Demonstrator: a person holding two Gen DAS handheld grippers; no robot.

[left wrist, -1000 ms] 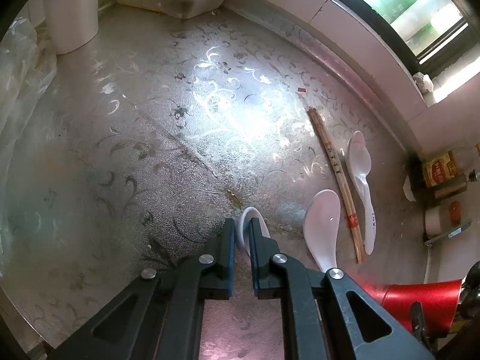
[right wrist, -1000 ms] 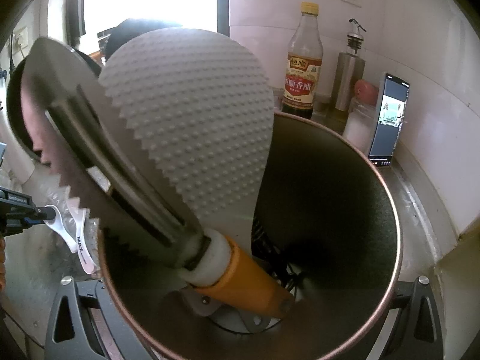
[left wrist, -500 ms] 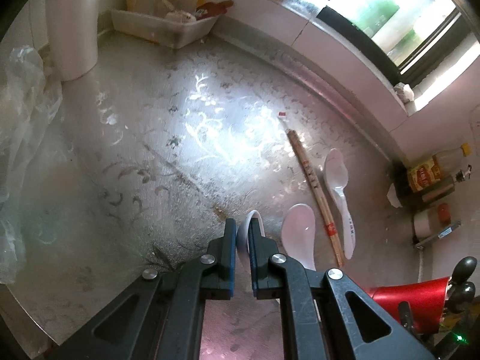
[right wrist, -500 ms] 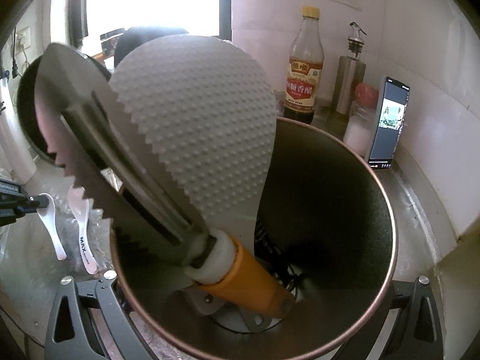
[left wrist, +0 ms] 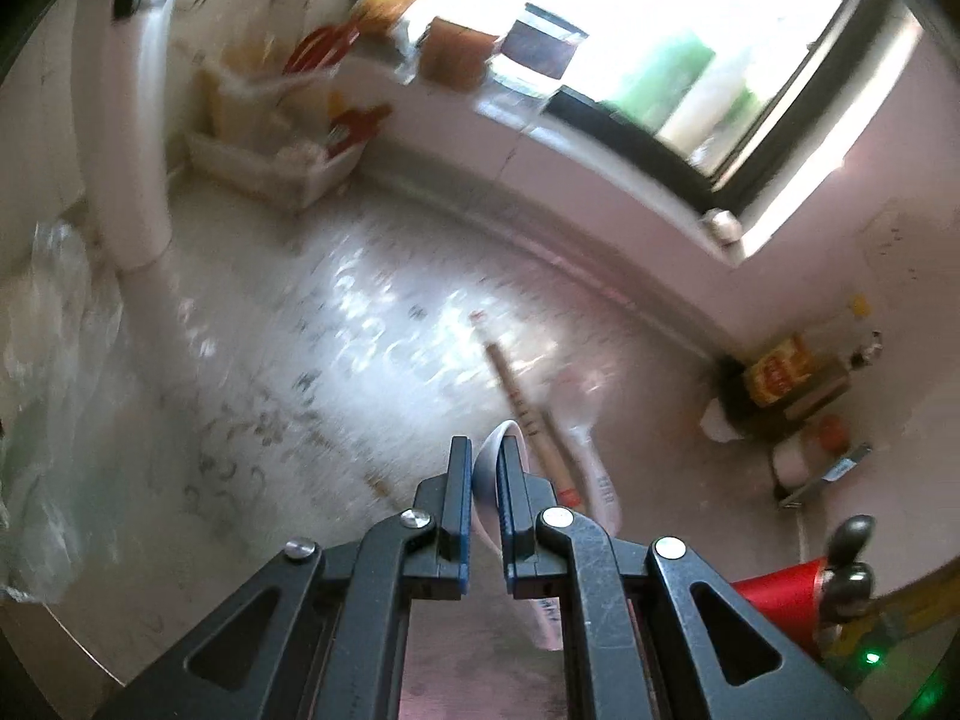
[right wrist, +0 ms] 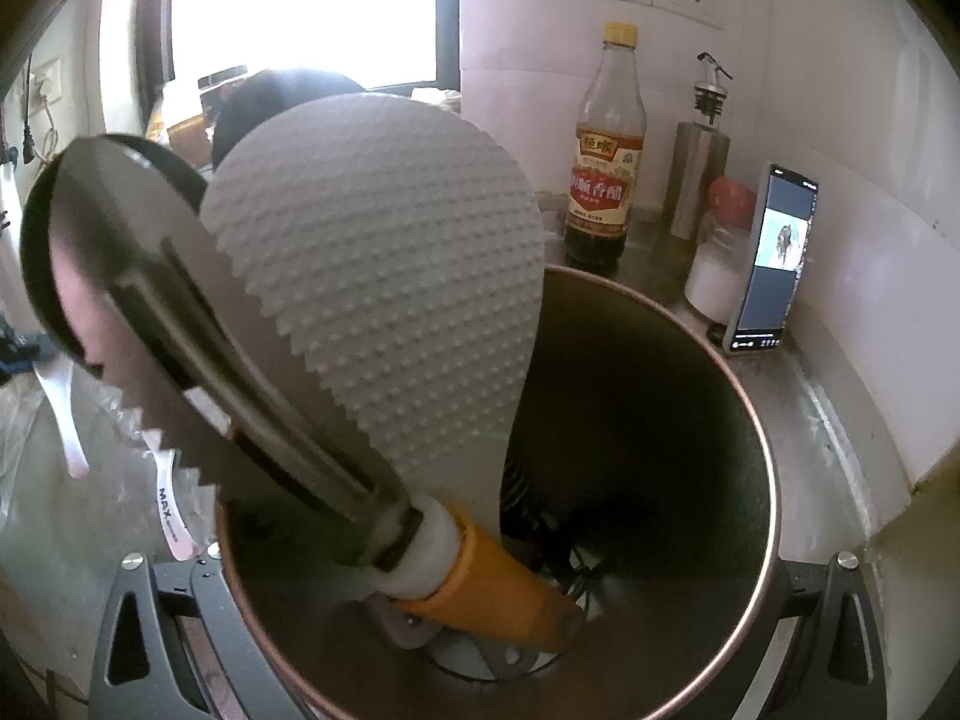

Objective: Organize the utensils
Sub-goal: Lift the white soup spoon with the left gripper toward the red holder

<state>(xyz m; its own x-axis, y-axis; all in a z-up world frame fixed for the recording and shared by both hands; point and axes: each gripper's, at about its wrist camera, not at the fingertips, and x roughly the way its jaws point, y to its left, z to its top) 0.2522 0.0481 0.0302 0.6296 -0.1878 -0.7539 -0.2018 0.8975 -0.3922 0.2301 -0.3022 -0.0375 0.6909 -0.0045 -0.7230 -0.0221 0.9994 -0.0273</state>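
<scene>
Patterned counter [left wrist: 312, 360]: my left gripper [left wrist: 483, 480] clamps a light, slick, breakable spoon [left wrist: 489, 450]; right jaws' state indeterminable.

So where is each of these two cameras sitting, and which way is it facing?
Left wrist: on the left gripper, angled down at the counter; its fingers pinch a white spoon.
Right wrist: on the right gripper, facing into the utensil holder; only finger bases show.
Shared: the held spoon, and another spoon lying on the counter.
</scene>
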